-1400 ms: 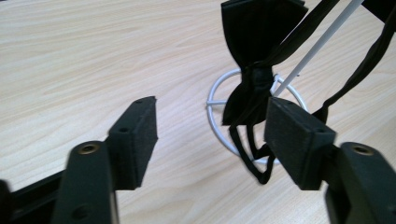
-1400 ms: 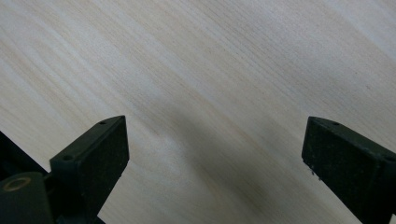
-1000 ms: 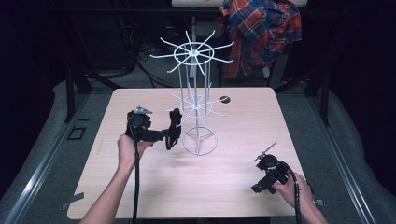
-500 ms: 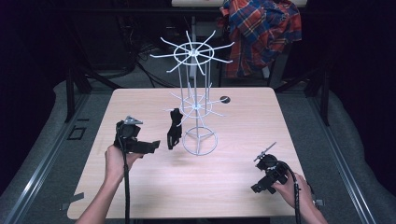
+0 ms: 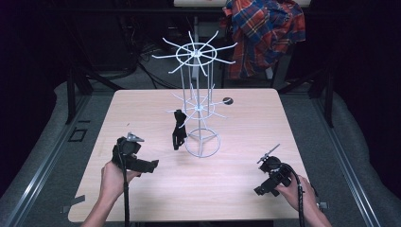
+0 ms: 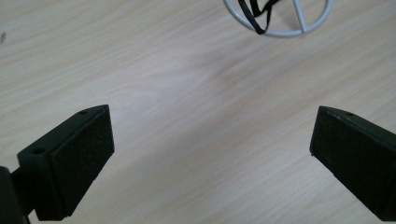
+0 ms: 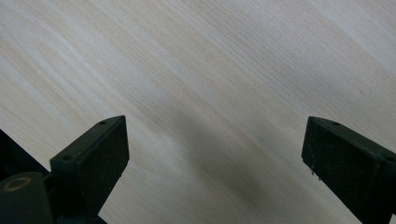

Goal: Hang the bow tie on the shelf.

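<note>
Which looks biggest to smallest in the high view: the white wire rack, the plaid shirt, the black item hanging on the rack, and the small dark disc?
1. White wire rack
2. Plaid shirt, though farther back, so unsure against the rack
3. Black hanging item
4. Small dark disc

A black strappy item (image 5: 178, 135), soft and limp, hangs from one of the lower arms of a white wire rack (image 5: 198, 106). It droops straight down on the rack's left side, its lower end reaching close to the table beside the rack's round base ring. In the left gripper view, thin black loops (image 6: 257, 16) of it dangle over that white ring (image 6: 280, 31). Nothing grips it.
</note>
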